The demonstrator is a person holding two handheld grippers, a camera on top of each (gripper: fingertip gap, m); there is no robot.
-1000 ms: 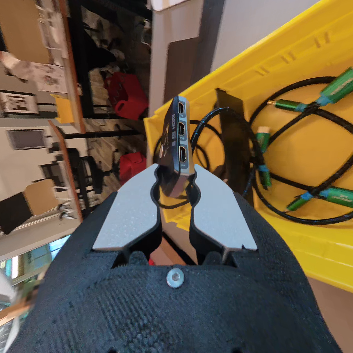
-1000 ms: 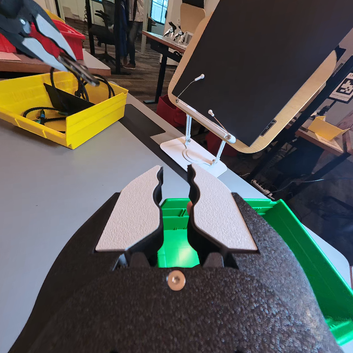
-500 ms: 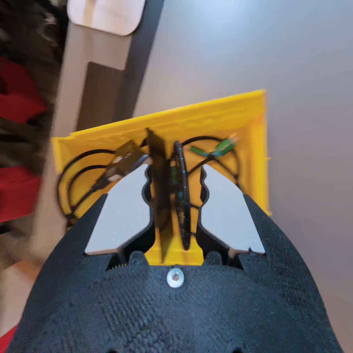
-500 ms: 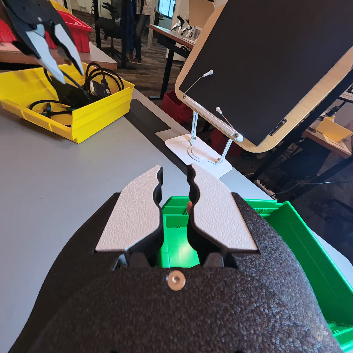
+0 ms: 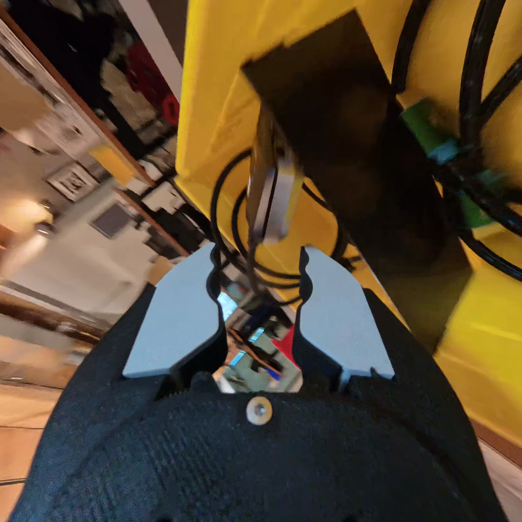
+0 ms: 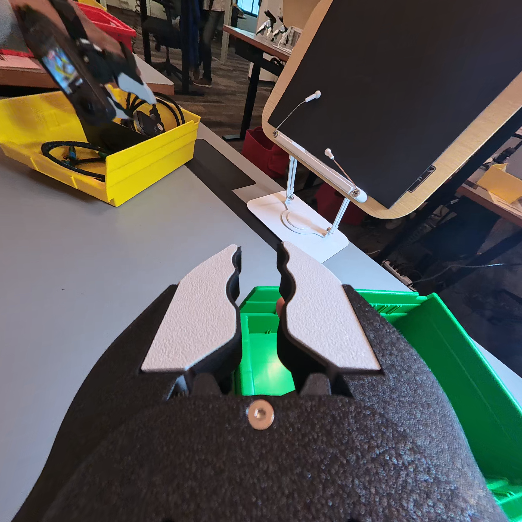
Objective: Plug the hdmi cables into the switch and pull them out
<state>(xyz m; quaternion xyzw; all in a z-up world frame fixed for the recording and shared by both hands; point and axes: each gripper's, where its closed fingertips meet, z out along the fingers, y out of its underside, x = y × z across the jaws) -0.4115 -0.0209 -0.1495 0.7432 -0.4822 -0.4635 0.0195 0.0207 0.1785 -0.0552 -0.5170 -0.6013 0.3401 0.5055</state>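
Your right gripper [image 6: 260,254] has matt black, pebbled plastic housing, and its fingers [image 6: 197,313] carry pale grey, finely grained pads. Beneath it, the green bin [image 6: 440,333] is glossy moulded plastic. The table [image 6: 99,254] is smooth, matt grey. At its far-left edge, the yellow bin [image 6: 147,175] is shiny plastic holding black braided cables [image 6: 70,163]. The stand [image 6: 299,223] is white painted metal.

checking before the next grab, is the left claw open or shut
Open. In its own view the left claw has a wide gap between its fingers, nothing clamped; the switch sits just beyond, over the yellow bin.
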